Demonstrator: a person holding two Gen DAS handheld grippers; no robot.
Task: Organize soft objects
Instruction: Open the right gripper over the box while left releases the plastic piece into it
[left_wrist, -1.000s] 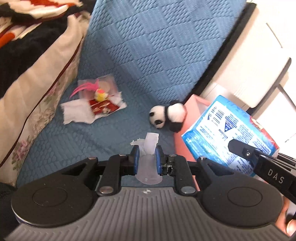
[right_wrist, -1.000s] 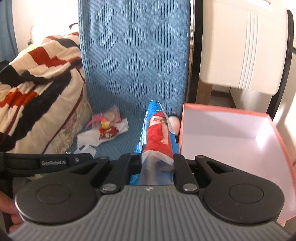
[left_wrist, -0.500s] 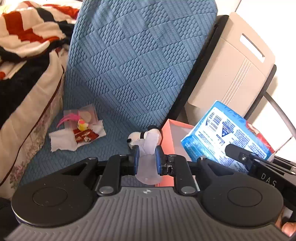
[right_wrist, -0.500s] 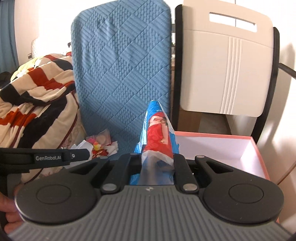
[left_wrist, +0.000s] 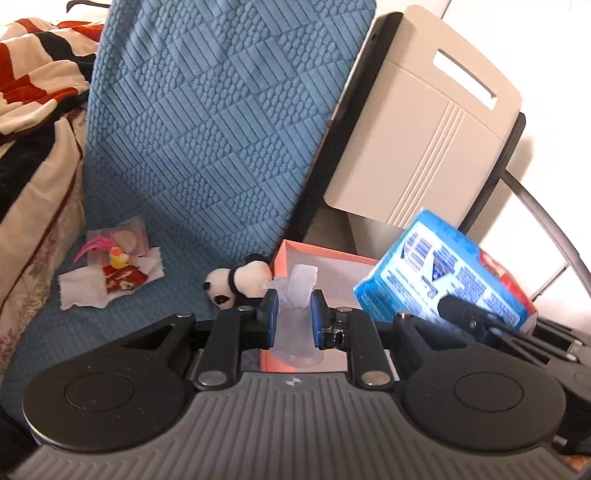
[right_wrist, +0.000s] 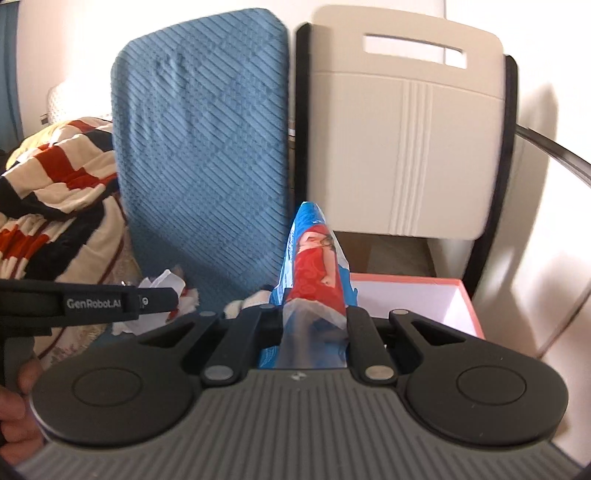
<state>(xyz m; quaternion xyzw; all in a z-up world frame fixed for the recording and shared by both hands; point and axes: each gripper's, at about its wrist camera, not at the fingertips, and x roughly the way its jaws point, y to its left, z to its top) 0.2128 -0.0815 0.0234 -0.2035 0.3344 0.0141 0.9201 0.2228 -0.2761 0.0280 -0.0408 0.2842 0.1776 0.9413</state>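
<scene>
Left hand-held gripper (left_wrist: 293, 308) clenched on a crumpled white tissue (left_wrist: 301, 282), held over the near edge of the pink box (left_wrist: 317, 256). Right hand-held gripper (right_wrist: 314, 325) clenched on the blue tissue pack (right_wrist: 314, 266), beside the box. Panda plush (left_wrist: 236, 282) lies on the blue seat (left_wrist: 177, 295), touching the box's left side.

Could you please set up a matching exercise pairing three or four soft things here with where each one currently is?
Things:
1. black-and-white plush panda
2. blue plastic tissue pack
3. translucent white plastic piece
4. pink feather toy

Places:
A. in the left gripper
B. on white paper, blue seat
C. beside the pink box
D. in the right gripper

Pairs: 1-C, 2-D, 3-A, 4-B
</scene>
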